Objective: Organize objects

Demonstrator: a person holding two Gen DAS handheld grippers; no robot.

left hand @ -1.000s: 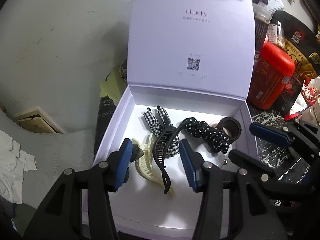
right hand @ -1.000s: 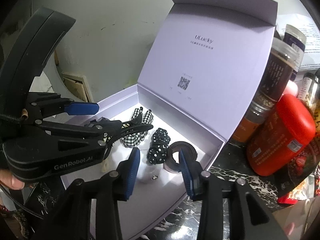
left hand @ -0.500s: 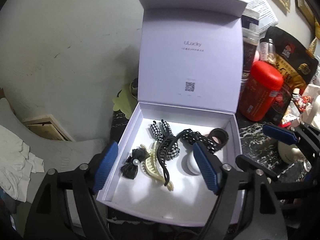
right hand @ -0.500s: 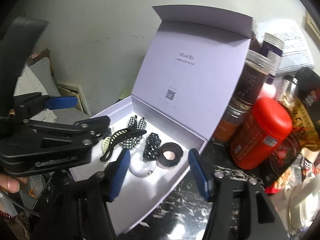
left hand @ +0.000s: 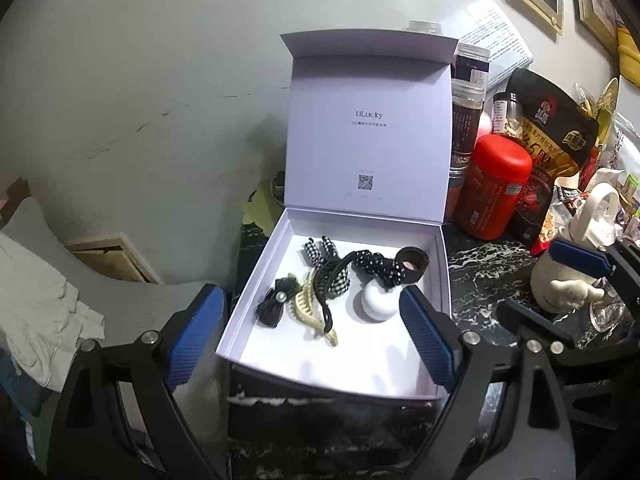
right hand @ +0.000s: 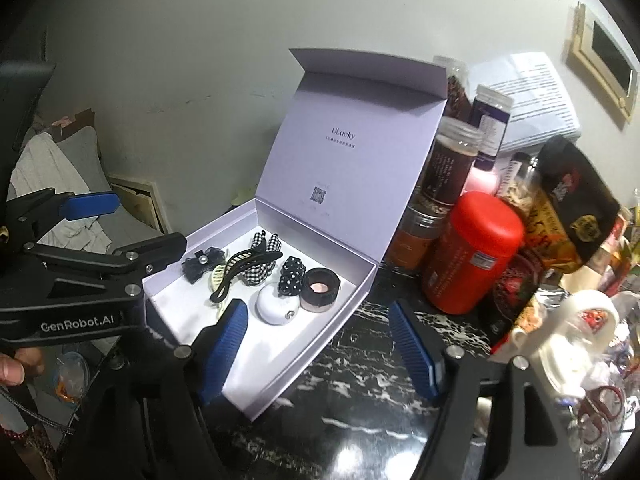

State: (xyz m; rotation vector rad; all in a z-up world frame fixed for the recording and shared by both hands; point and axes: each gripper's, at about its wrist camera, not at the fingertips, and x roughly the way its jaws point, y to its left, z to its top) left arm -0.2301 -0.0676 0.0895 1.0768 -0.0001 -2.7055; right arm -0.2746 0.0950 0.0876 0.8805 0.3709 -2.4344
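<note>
both hand-held grippers, left hand-held gripper (left hand: 310,336) and right hand-held gripper (right hand: 320,350), have just been opening, now spread and empty. accessories lie inside the box (left hand: 256,280); the next move is probably closing its lid (left hand: 368,128).

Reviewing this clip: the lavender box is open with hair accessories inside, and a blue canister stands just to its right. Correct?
Not quite: the canister is red, not blue, as the left wrist view shows. The lavender box is open, with hair accessories inside, and the canister stands just to its right.

Open box (left hand: 256,280) reachable from above; red canister (left hand: 494,188) crowds its right.
</note>
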